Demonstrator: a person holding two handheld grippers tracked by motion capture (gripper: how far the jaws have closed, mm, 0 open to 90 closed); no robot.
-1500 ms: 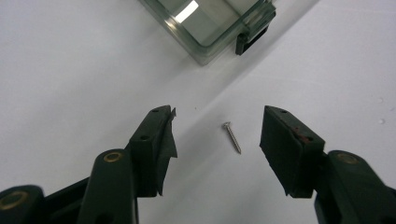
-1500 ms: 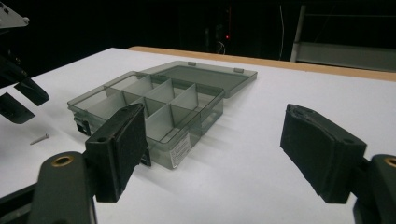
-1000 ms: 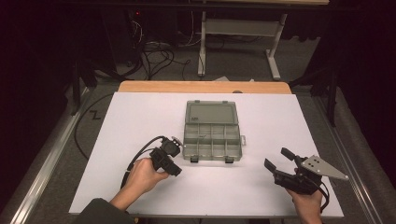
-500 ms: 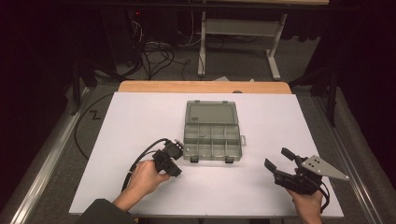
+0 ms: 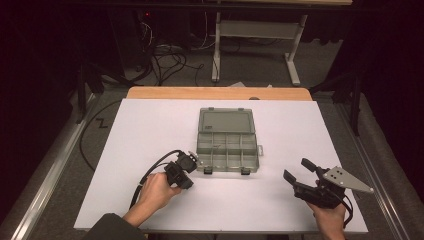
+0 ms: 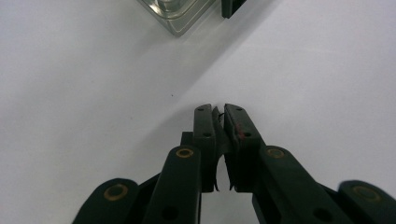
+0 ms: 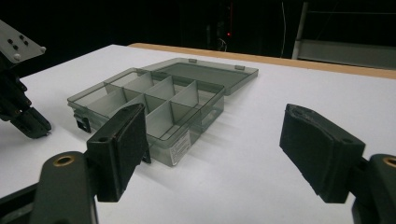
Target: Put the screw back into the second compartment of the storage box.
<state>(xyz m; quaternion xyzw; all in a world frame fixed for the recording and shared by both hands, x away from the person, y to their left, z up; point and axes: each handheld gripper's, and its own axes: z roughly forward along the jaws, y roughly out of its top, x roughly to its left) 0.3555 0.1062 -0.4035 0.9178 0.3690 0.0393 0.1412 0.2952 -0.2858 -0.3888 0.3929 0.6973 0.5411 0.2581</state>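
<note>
Left gripper (image 6: 219, 114) pinches a small dark scrap beside the open box (image 5: 227, 145) — right gripper (image 7: 210, 154) waits, jaws spread wide.

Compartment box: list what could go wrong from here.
1. The left gripper, jaws nearly shut, sits at the near left corner of the compartment box; a nudge could slide the box.
2. The lid lies open flat behind; a push might shift it.
3. The right gripper, open, is far off and cannot steady it.
</note>
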